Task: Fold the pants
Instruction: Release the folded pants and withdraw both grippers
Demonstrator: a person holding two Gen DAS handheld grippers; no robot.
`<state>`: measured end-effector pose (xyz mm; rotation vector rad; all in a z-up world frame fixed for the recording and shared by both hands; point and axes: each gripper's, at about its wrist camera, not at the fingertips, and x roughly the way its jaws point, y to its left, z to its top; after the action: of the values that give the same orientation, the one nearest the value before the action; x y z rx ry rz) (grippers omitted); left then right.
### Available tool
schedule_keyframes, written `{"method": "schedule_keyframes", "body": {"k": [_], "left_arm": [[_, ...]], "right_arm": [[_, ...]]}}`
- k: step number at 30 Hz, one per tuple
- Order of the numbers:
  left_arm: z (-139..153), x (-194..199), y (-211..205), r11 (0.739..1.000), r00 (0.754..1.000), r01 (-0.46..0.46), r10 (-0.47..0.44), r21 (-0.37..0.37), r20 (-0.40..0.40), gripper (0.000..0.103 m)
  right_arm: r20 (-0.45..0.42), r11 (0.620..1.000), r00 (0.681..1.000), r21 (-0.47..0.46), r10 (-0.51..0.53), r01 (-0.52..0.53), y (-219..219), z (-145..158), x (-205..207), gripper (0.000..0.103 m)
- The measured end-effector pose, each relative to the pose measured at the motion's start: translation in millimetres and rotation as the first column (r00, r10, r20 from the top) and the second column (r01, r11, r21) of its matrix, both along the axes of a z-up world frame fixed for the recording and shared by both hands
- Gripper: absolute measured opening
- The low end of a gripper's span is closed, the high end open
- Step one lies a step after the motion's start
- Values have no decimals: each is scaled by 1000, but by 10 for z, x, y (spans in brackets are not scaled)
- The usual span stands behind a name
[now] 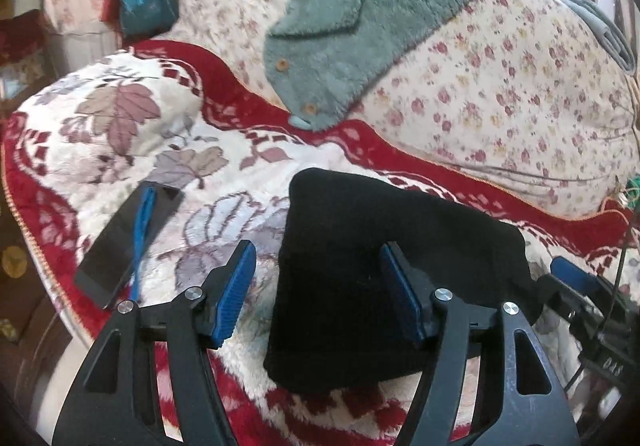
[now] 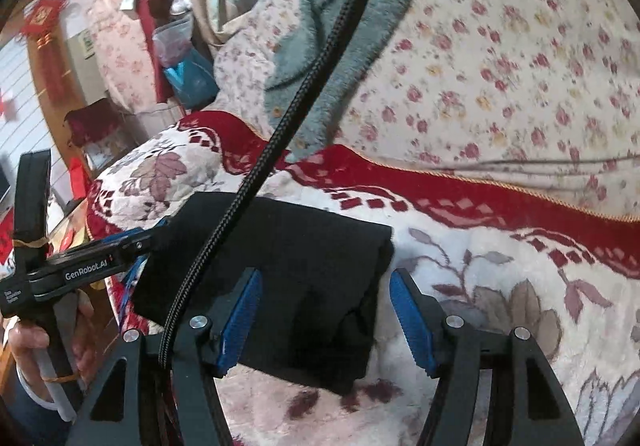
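Observation:
The black pants (image 1: 360,230) lie folded into a compact square on the red and white floral blanket (image 1: 120,149); they also show in the right wrist view (image 2: 288,246). My left gripper (image 1: 318,294) is open and empty, its jaws straddling the folded pants' left edge. My right gripper (image 2: 326,320) is open and empty, its jaws straddling the pants' right edge. The left gripper also shows at the left of the right wrist view (image 2: 132,242), and the right gripper at the right edge of the left wrist view (image 1: 576,282).
A green fleece garment (image 1: 372,17) lies on a flowered quilt (image 1: 500,93) behind the blanket. A black and blue object (image 1: 128,242) lies on the blanket at the left. A black braided cable (image 2: 304,101) hangs across the right wrist view.

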<state>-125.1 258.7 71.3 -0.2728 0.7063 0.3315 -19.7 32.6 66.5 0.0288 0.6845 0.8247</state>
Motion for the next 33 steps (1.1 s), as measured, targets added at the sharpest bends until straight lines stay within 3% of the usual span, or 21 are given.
{"method": "schedule_keyframes", "body": {"k": [10, 33], "left_arm": [[98, -240, -343, 994, 998, -33, 28, 106, 49, 65], [43, -343, -402, 993, 998, -62, 61, 96, 21, 65]], "right_arm": [[46, 999, 998, -25, 37, -35, 171, -22, -261, 64], [29, 998, 998, -40, 55, -53, 266, -67, -317, 64]]}}
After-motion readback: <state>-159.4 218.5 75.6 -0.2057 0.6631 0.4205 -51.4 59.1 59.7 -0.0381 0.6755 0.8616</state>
